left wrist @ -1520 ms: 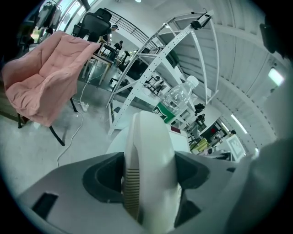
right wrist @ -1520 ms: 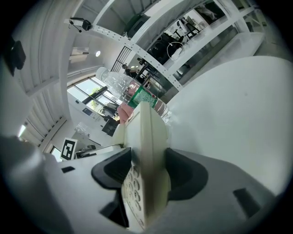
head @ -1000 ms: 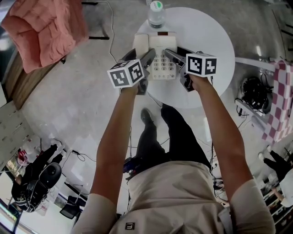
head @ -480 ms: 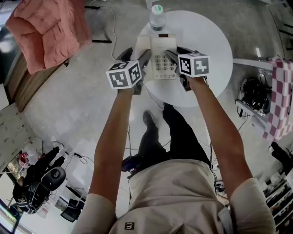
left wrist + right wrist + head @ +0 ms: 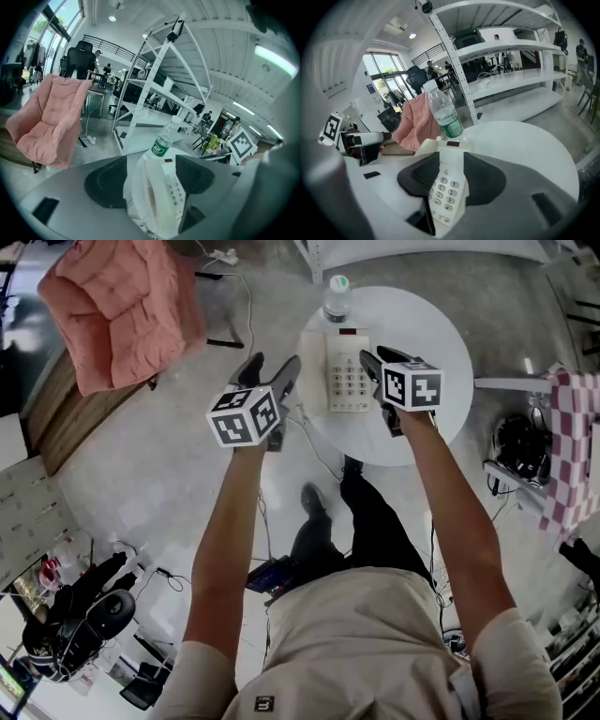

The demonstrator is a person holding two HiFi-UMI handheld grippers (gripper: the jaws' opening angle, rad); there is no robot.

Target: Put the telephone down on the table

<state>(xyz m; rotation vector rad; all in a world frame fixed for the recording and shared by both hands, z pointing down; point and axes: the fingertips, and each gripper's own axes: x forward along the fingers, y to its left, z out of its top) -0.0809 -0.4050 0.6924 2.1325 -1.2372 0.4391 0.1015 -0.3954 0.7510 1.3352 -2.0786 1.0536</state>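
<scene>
The white telephone (image 5: 349,373) lies flat on the round white table (image 5: 431,334), keypad up, its handset on the left side. My left gripper (image 5: 270,371) hangs open above the table's left edge, clear of the phone. My right gripper (image 5: 380,360) hovers open just right of the phone; its jaws have just been closing and nothing is between them. In the left gripper view the telephone (image 5: 159,197) shows beyond the open jaws of the left gripper (image 5: 150,180). In the right gripper view the telephone (image 5: 447,187) likewise lies past the right gripper (image 5: 450,178).
A water bottle (image 5: 337,296) with a green cap stands at the table's far edge, right behind the phone. A pink padded chair (image 5: 122,306) sits to the left. White shelving (image 5: 154,79) stands beyond the table. A checkered cloth (image 5: 572,446) hangs at the right.
Both grippers have lifted up and away from the telephone, the left one drifting left past the table edge. The telephone stays where it was on the table.
</scene>
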